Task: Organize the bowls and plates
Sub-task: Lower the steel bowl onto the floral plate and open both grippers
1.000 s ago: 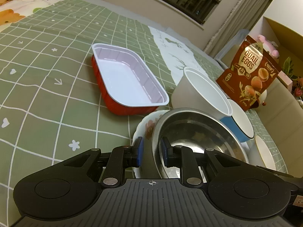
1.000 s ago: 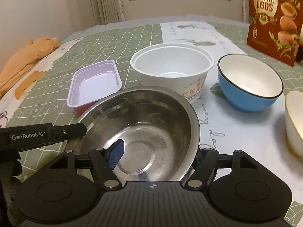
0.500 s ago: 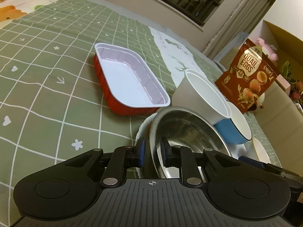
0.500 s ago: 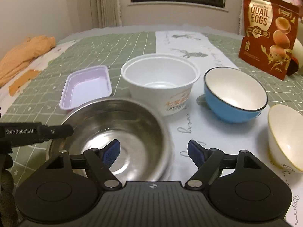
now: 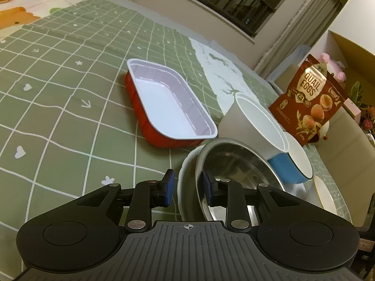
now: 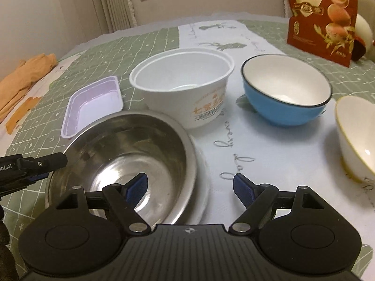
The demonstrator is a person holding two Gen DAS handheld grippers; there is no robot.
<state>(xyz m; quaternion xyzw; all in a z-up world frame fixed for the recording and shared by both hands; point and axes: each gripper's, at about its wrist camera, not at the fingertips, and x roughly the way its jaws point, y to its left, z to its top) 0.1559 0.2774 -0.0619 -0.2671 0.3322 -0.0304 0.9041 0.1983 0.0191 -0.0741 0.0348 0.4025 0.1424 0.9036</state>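
Bowl [image 6: 121,161] sits on plate [image 6: 201,182], rim between parted left gripper [image 5: 186,188] pads, unclamped; right gripper [image 6: 189,188] wide, bowl at 11 o'clock.

A quail egg bag [image 6: 322,16] stands upright at the far right of a green checked cloth [image 5: 58,75] with a white runner [image 6: 257,140]. An orange cloth [image 6: 25,79] lies crumpled at the far left. A barred window [image 5: 225,2] and curtain [image 6: 110,2] sit behind.
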